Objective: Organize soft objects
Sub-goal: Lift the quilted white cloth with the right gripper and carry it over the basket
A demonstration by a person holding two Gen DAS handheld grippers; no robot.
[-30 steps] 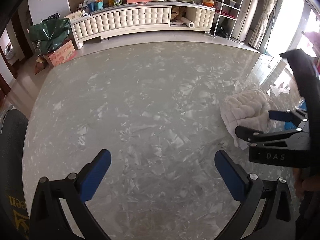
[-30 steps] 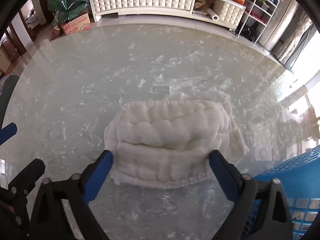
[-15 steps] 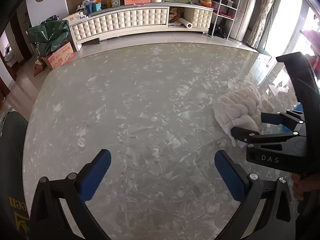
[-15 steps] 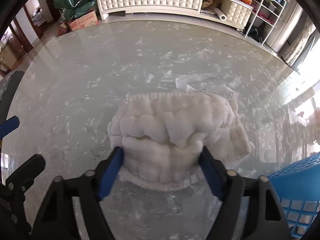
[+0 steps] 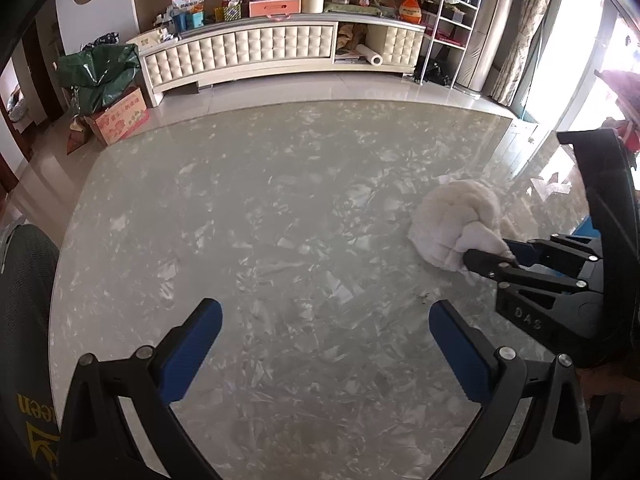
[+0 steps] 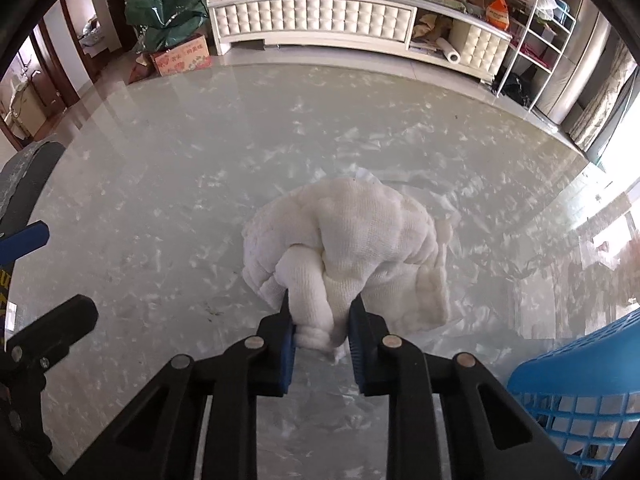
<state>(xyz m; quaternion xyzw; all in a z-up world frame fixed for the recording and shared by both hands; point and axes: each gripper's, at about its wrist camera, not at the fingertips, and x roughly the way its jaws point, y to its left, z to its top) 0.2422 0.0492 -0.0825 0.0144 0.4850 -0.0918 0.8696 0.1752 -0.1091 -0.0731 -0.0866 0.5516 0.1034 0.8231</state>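
Right gripper [image 6: 322, 326] jaws just closing, now pinching white cloth [image 6: 352, 240]; left gripper [image 5: 326, 350] hanging apart, empty. Next: carrying to blue basket [image 6: 580, 380] (probably), needing firm hold.

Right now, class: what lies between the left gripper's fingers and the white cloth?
Only bare marbled tabletop separates the left gripper from the white cloth, as the left wrist view shows. The right gripper pinches the cloth's near edge.
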